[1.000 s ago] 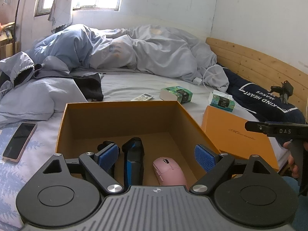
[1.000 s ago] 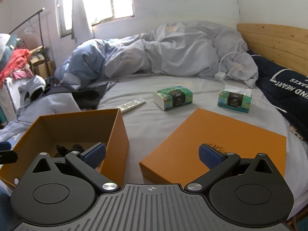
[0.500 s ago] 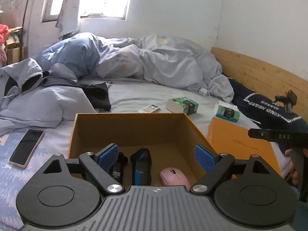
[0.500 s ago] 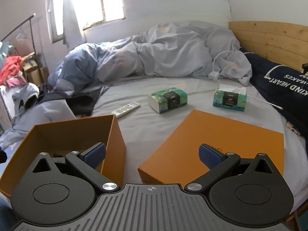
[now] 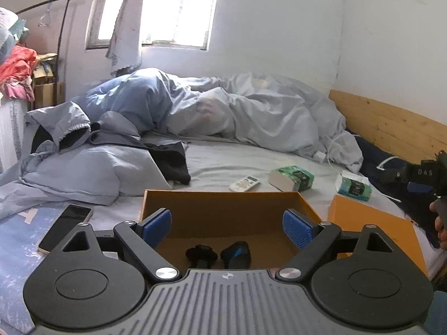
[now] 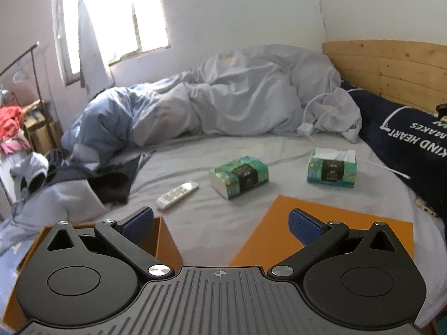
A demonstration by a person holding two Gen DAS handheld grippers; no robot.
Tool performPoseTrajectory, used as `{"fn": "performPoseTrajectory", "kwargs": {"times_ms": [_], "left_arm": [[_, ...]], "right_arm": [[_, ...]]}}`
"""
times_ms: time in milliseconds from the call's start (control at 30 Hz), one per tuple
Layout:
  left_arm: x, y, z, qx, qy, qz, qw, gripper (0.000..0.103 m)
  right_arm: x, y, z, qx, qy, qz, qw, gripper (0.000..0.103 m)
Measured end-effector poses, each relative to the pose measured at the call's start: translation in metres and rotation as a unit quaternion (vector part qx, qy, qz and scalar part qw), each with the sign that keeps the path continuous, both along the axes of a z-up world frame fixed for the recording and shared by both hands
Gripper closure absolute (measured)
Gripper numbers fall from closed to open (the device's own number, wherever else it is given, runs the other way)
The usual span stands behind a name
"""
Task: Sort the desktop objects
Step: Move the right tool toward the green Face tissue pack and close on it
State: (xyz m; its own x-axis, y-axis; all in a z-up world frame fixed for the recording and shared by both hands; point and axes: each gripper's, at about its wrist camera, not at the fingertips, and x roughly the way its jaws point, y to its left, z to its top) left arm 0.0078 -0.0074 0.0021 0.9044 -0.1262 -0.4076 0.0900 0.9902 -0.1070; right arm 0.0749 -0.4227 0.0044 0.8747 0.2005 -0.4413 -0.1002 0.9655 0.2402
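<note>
Both tongs are spread wide and hold nothing: the left gripper (image 5: 227, 227) hangs over the near side of the open orange box (image 5: 223, 202), the right gripper (image 6: 220, 223) over the gap between that box and the flat orange lid (image 6: 321, 217) at its 3 o'clock. In the box lie two dark gadgets (image 5: 218, 254), already sorted by the look of it. On the bedsheet (image 6: 223, 223) wait the loose pieces: a phone (image 5: 65, 224) at the box's 9 o'clock, a white remote (image 6: 177, 195) at 12 o'clock, then two tissue packs (image 6: 240, 176) toward 1 o'clock. My guess is the remote comes next; it is thin and sunk in soft fabric, so the pads may pinch cloth with it, or it may slide away. Only the left view shows the box's contents and the phone; only the right view shows the lid's full face and the printed dark pillow (image 6: 413, 139).
</note>
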Motion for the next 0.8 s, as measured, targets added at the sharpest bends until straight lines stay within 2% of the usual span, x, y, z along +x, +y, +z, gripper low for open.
{"fn": "performPoseTrajectory", "kwargs": {"times_ms": [133,233,267,367,800], "left_arm": [[0.000,0.002,0.001,0.006,-0.011,0.009,0.9999,0.011],[-0.001,-0.001,0.002,0.033,-0.027,0.015,0.9990,0.010],[-0.001,0.000,0.002,0.037,-0.033,0.019,0.9986,0.002],[-0.001,0.004,0.003,0.037,-0.044,0.034,0.9977,0.000],[0.016,0.029,-0.001,0.034,-0.037,0.088,0.9949,0.000]], "right_arm": [[0.017,0.000,0.008,0.009,-0.001,-0.004,1.000,0.000],[0.030,0.000,0.013,0.017,0.002,-0.008,1.000,0.000],[0.035,0.000,0.015,0.020,0.003,-0.009,1.000,0.000],[0.050,0.002,0.017,0.026,0.007,-0.013,1.000,0.000],[0.118,0.018,0.015,0.046,0.038,-0.031,0.998,0.000]]}}
